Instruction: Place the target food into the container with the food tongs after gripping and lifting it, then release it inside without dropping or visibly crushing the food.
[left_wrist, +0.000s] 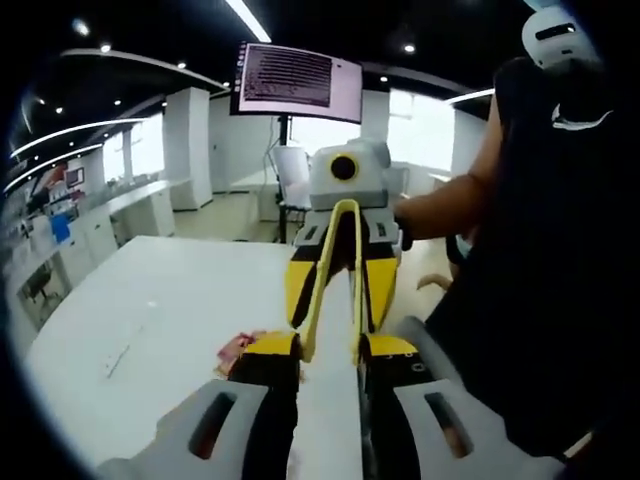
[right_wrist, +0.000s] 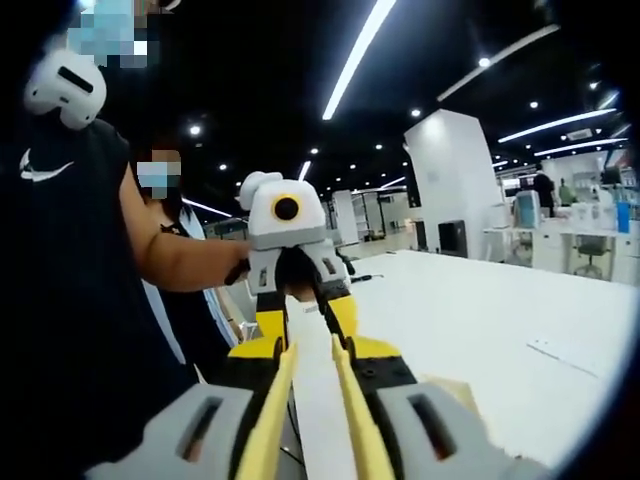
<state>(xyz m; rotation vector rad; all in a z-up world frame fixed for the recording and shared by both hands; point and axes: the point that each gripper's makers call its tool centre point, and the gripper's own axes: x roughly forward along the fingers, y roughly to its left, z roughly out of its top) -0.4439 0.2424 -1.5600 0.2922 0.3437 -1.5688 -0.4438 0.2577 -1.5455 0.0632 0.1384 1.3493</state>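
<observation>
Yellow food tongs (left_wrist: 345, 215) hang in the air between my two grippers, which face each other. My right gripper (right_wrist: 310, 350) is shut on the tongs (right_wrist: 275, 400) near their joined end, and both arms run forward along its jaws. My left gripper (left_wrist: 330, 345) is closed on the tongs' two tips, a narrow gap left between the arms. In the left gripper view the right gripper (left_wrist: 340, 312) is straight ahead; in the right gripper view the left gripper (right_wrist: 305, 320) is. A small pink and red piece of food (left_wrist: 240, 350) lies on the white table (left_wrist: 180, 290), just left of my left jaw.
A person in a black shirt (left_wrist: 540, 250) stands close at the table's side, arm reaching to the gripper. A thin white strip (left_wrist: 118, 358) lies on the table. A monitor (left_wrist: 297, 80) stands behind the table's far end. Office desks (right_wrist: 580, 235) are further off.
</observation>
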